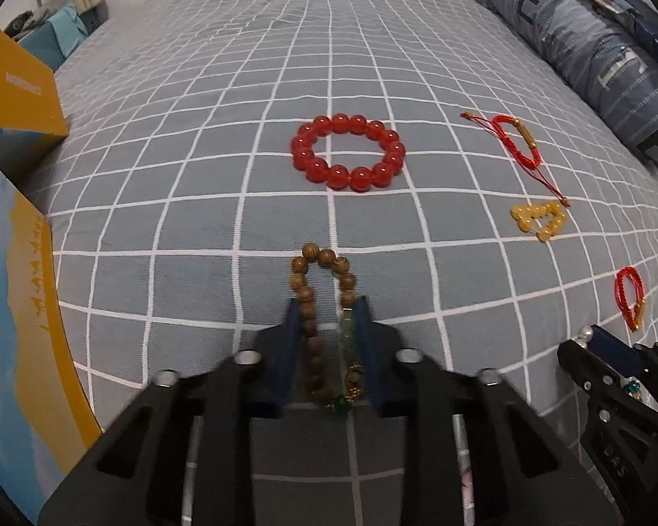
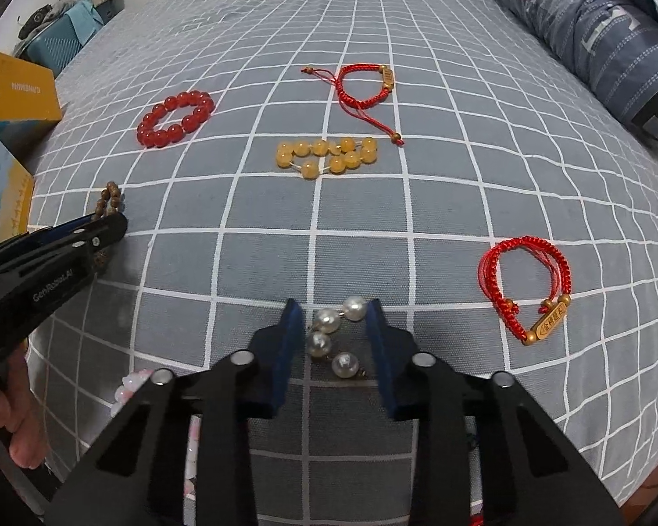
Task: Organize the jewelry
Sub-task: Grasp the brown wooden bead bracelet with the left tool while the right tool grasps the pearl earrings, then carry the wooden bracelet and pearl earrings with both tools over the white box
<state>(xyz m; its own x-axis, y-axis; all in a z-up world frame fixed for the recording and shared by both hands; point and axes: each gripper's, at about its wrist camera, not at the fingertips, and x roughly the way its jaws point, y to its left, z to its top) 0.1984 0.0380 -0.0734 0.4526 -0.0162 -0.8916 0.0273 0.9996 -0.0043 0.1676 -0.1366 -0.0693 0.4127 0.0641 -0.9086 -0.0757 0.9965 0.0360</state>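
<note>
Left claw pinching wooden bead bracelet | right claw pinching pearl strand | lift slowly off bed — watch dangling ends — hold pinch.

Wooden bead bracelet: near end blurred between the left gripper's pads. Pink bead item: mostly hidden behind the right gripper. Yellow box: cut by the frame edge, lettering unreadable. Patterned quilt: cropped at the right.
</note>
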